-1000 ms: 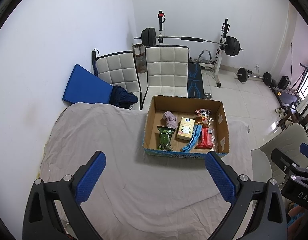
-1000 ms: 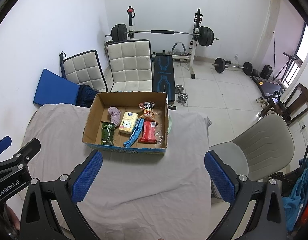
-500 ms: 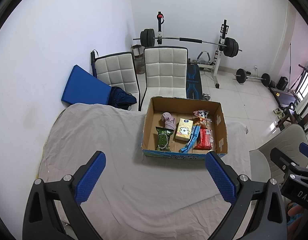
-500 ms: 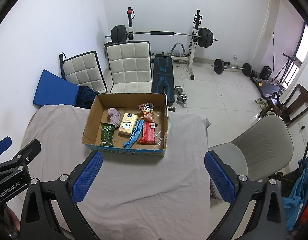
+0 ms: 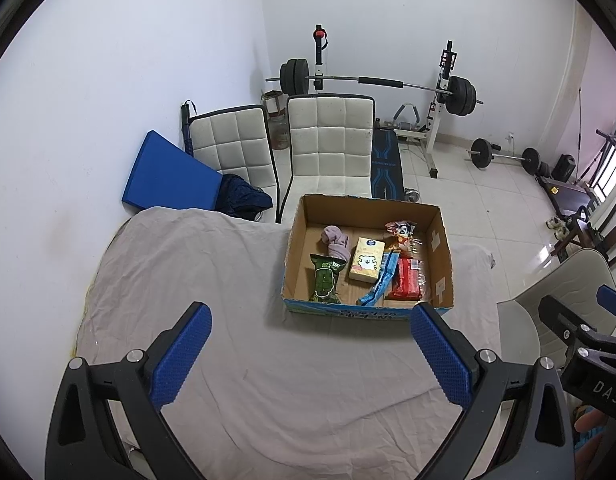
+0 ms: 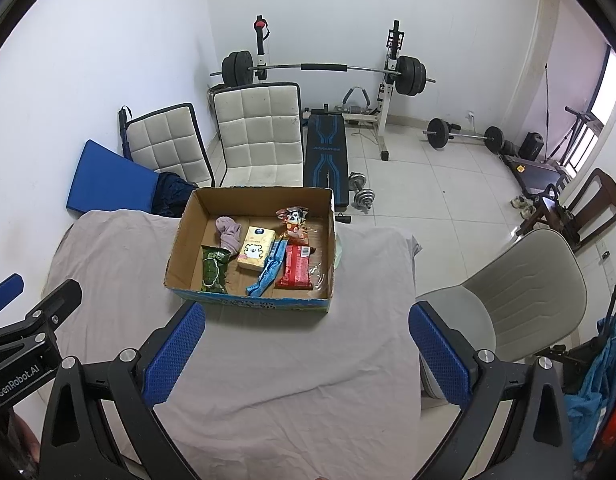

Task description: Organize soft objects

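Lying lengthwise toward chairs: blue packet [image 5: 379, 279]

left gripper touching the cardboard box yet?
Apart. In the left wrist view the left gripper is open above the grey cloth, with bare cloth showing between its fingertips and the cardboard box.

We are seeing two white padded chairs [image 5: 327, 148] standing behind the table [image 5: 212, 280], a barbell rack [image 6: 323, 68] beyond them, and a grey chair [image 6: 519, 292] sitting beside the table.
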Available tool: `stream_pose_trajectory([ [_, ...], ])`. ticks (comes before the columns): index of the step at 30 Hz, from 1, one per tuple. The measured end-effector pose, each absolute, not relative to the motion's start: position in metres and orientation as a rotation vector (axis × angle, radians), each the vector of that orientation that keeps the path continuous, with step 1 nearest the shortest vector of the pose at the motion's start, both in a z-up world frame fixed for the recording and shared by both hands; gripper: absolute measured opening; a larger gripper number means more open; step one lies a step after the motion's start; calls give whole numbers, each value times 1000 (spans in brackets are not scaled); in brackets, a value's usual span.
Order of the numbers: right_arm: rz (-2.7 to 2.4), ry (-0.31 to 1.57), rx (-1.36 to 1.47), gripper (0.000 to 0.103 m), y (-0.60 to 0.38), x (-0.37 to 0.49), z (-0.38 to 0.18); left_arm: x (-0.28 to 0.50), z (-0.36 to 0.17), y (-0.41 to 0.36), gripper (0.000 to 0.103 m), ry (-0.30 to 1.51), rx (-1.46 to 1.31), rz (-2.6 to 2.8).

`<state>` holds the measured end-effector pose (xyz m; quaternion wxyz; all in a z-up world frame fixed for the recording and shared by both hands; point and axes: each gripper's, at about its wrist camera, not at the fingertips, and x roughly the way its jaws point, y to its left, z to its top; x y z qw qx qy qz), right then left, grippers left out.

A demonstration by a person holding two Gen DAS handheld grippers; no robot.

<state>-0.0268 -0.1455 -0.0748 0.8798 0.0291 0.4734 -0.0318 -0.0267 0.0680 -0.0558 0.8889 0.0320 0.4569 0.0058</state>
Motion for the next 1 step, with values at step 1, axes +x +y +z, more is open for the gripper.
stream_pose_trajectory([
  [1,-66,986,63,103,-146,-27,-74,-27,-56,68,102,948,67,13],
])
